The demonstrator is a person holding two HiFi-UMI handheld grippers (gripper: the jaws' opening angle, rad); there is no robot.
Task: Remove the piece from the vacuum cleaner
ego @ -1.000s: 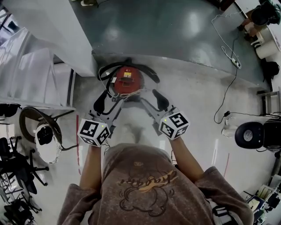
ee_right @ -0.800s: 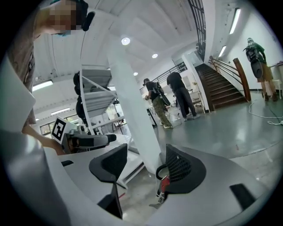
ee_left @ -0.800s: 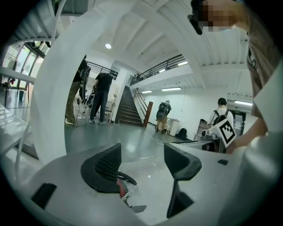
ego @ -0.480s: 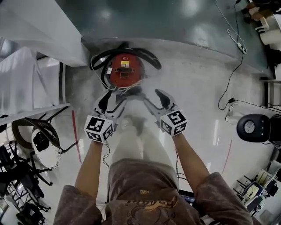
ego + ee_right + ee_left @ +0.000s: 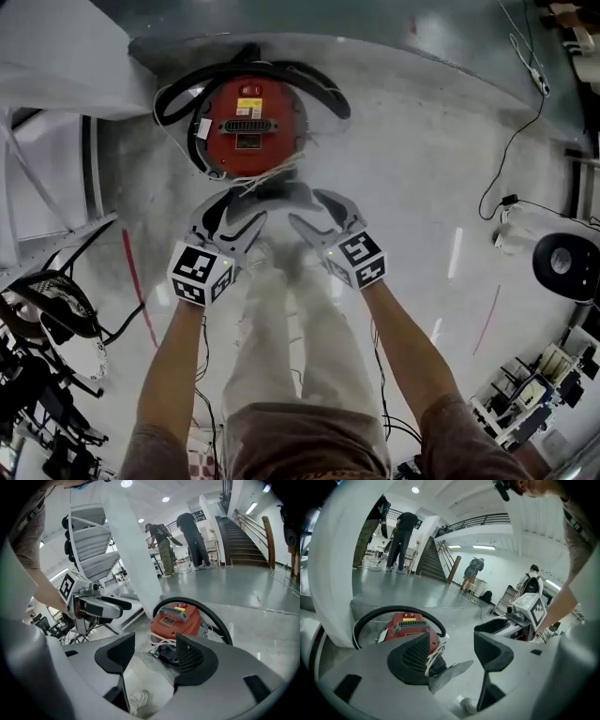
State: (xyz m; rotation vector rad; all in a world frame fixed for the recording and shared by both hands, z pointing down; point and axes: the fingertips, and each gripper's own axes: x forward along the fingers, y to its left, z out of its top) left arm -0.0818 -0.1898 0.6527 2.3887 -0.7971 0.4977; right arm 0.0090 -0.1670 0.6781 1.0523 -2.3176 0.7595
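Observation:
A red canister vacuum cleaner (image 5: 248,127) stands on the floor with a black hose (image 5: 309,80) looped round it. A white cord bundle (image 5: 274,180) hangs at its near side over a black part (image 5: 167,653). My left gripper (image 5: 232,217) and right gripper (image 5: 325,218) hover side by side just short of the vacuum, both open and empty. In the left gripper view the vacuum cleaner (image 5: 411,625) shows past the left gripper (image 5: 452,654), with the right gripper (image 5: 506,626) alongside. In the right gripper view the vacuum cleaner (image 5: 176,618) lies beyond the right gripper (image 5: 154,656).
The person's legs and shoes (image 5: 281,258) are under the grippers. A white column (image 5: 66,56) rises left of the vacuum. Chairs (image 5: 47,309) crowd the left; cables (image 5: 497,187) and a round black device (image 5: 567,267) lie at right. Other people (image 5: 161,545) stand far off.
The person has stepped closer and both grippers have moved forward toward the vacuum, which now lies nearer in view. Both grippers stayed open.

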